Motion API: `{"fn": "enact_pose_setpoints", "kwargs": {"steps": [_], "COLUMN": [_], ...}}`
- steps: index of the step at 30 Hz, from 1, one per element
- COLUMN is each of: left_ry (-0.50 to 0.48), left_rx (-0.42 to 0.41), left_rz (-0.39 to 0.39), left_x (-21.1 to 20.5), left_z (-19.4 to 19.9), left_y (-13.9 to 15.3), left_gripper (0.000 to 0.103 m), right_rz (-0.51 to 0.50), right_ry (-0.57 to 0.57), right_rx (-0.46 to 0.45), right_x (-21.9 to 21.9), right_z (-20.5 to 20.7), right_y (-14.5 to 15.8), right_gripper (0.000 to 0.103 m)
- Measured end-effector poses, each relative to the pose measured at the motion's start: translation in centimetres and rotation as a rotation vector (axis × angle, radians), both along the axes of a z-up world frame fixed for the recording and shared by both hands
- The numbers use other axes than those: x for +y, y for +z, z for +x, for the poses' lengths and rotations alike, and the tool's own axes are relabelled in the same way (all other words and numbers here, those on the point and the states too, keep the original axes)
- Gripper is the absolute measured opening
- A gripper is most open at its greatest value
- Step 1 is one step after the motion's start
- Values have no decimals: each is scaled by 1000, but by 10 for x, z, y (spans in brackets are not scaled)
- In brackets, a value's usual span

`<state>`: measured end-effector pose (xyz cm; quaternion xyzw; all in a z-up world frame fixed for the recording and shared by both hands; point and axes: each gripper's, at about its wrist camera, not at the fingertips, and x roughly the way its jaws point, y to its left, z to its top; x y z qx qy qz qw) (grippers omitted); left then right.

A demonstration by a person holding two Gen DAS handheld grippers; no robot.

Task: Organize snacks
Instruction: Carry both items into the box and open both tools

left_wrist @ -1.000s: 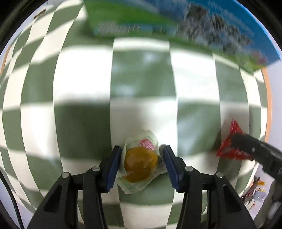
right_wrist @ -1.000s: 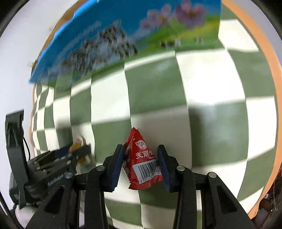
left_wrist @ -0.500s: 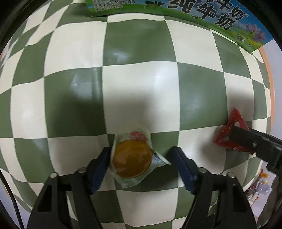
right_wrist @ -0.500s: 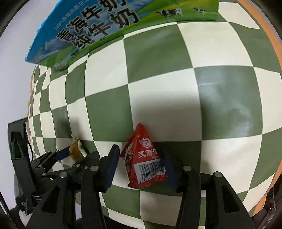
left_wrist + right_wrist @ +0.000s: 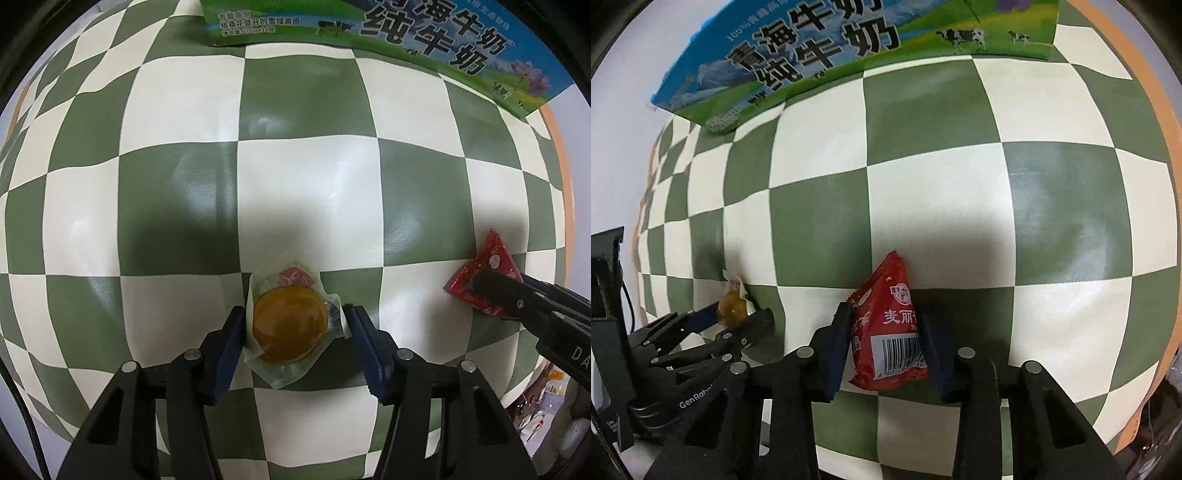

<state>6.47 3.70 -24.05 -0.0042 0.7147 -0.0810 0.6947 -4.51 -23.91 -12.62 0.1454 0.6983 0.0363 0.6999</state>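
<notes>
Left wrist: left gripper (image 5: pixel 295 332) closing around jelly cup (image 5: pixel 290 324), pads barely touching. Right gripper (image 5: pixel 884 341) clamped on red packet (image 5: pixel 890 332), mid-desk (image 5: pixel 923 192).

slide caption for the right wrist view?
Right claw shut on red snack packet over checkered tablecloth; milk carton behind.

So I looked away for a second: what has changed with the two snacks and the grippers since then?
Both grippers opened, then closed again. The right gripper is shut on the red packet. The left gripper's jaws have just been closing around the orange jelly cup, with a gap left at one side. Both snacks and the milk carton stay on the checkered cloth.
</notes>
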Motion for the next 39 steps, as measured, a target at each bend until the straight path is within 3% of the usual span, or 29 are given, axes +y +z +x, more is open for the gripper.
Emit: {"fn": "enact_pose_setpoints", "kwargs": {"steps": [4,12,17,23,26,31,39], "left_ry": [21,61,49,-11,-22,9,32], "left_rx": [-3,-91,-182,-269,-270,-153,8], "left_rz": [-32,-166,-257,-265,-230,-195,-137], "left_x": [10,20,12,-18,-26,-27,-32], "left_z": [3,28,76,148,182,232,258], "left_y": [9,84,145,177,178,145,90], "left_gripper": [53,52,52,53,53,53,55], "right_rz": [32,106,142,97,53,29,11], "right_ry": [-9,-15,-36,-34,-25,-27,-12], "right_rx": [-23,-123,-222,-330,-333,-272,-148], "right_x": [-3,-5,-21,-50,-61,-73,-77], "right_z": [-1,13,42,103,139,187,223], "right_y": [15,72,124,175,177,158,119], "right_gripper": [38,37,37,37,37,37,38]}}
